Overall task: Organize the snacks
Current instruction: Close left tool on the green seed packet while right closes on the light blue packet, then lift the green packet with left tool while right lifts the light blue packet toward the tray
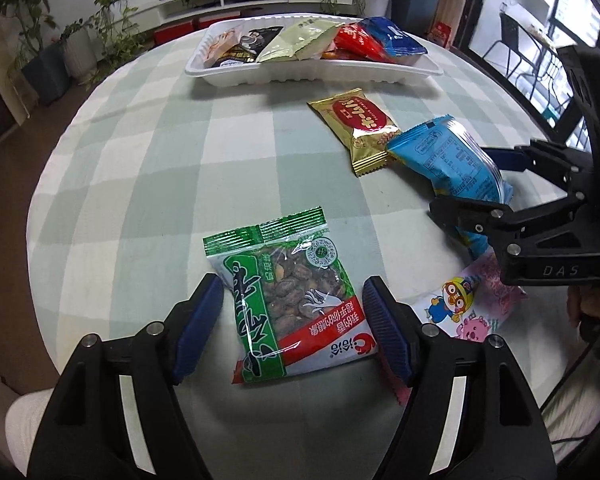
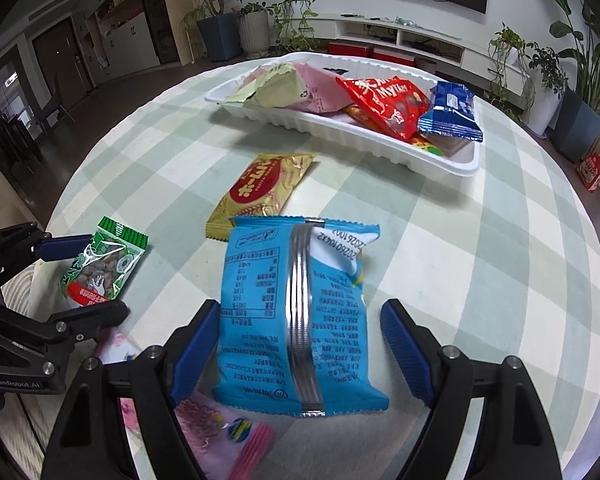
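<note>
both ribbed claws gape: left claw (image 1: 292, 324) astride glossy nut packet (image 1: 288, 304).

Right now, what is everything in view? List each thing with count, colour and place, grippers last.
green nut packet: 1, green with red band, near table edge, between the left gripper's fingers
light blue packet: 1, back side up, between the right gripper's fingers
gold packet: 1, gold with red oval, mid-table, its end under the light blue packet's edge
pink cartoon packet: 1, pink and white, near edge, partly under the light blue packet
white tray: 1, far side, holding several packets: pale green, pink, red, dark blue, black, others hidden
table: 1, round, green-white check cloth
left gripper: open
right gripper: open
</note>
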The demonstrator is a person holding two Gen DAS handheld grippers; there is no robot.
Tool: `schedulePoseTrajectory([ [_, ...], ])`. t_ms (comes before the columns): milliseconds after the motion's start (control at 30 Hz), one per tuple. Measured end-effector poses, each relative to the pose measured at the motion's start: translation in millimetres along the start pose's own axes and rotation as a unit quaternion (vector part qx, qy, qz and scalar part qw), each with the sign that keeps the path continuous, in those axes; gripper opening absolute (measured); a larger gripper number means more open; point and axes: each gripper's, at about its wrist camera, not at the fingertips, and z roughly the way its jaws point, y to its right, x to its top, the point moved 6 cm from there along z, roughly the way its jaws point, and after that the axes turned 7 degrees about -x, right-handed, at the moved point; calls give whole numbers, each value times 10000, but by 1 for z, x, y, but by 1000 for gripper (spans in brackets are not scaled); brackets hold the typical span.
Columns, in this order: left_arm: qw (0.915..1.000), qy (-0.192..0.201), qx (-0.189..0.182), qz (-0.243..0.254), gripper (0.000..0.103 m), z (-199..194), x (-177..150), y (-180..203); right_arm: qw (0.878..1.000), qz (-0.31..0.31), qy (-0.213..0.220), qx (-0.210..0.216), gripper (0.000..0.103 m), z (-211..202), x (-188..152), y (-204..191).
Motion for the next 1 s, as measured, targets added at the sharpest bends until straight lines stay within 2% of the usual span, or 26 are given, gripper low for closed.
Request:
schedulePoseTrajectory([
  [33,10000,27,-17,2,71,0,0,-1,10000,-19,9,-8,83,0,0,-1],
  [100,10000,79,-23,52,68,0,0,-1,10000,-30,54,-12,74,-1,1,0],
  [167,9998,186,17,5,53,-3,1,-5,9999,-36,99,-36,69,-2,0,1],
  [200,9998,219,-29,-25,53,-4,1,-7,9999,15,118,24,68,-3,0,2],
  [267,9995,295,-17,-54,43,-6,0,-12,9998,87,156,108,65,-4,0,4],
  [367,9992,352,-115,-136,39,-9,0,-17,9989,283,177,325,64,-6,0,9],
  [533,9972,404,-450,-441,35,-13,0,-26,9915,898,167,928,61,-10,-1,23],
  [733,9923,408,-864,-790,34,-17,-1,-33,9717,1650,93,1688,61,-13,-4,38],
  [833,9899,404,-1027,-889,34,-19,-3,-34,9567,2031,55,2082,61,-13,-6,45],
  [1000,9858,443,-1250,-1035,34,-24,-3,-33,9373,2444,2,2486,61,-14,-12,49],
])
